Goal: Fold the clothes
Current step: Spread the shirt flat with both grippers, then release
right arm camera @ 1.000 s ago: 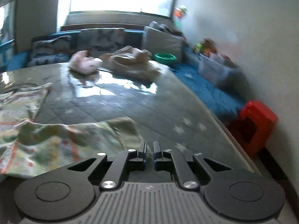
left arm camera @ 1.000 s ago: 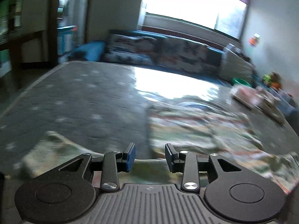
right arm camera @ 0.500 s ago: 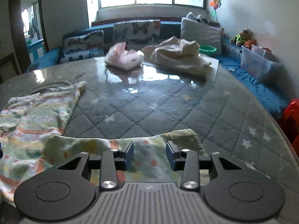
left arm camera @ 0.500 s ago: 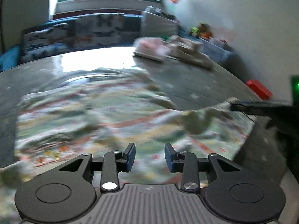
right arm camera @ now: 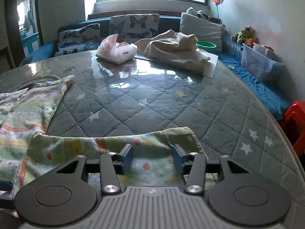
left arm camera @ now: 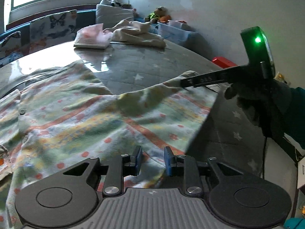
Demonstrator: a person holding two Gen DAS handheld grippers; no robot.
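A patterned child's garment [left arm camera: 80, 118] with green, orange and yellow stripes lies spread on the grey quilted table [right arm camera: 152, 103]. Its sleeve with a green ribbed cuff [right arm camera: 180, 136] stretches to the right. My left gripper [left arm camera: 152, 161] is open and empty, hovering just above the garment's near hem. My right gripper [right arm camera: 152, 157] is open over the sleeve, its jaws either side of the cloth near the cuff. The right gripper also shows in the left wrist view [left arm camera: 202, 80], at the sleeve's end.
A pink folded garment [right arm camera: 117, 51] and a beige crumpled cloth [right arm camera: 175, 51] lie at the table's far side. A sofa with butterfly cushions [right arm camera: 133, 24] stands behind. A red stool [right arm camera: 295, 118] and blue bedding [right arm camera: 257, 84] are to the right.
My right gripper went from shut to wide open over the sleeve. My left gripper swung right from the table's left side to over the garment's hem, staying open.
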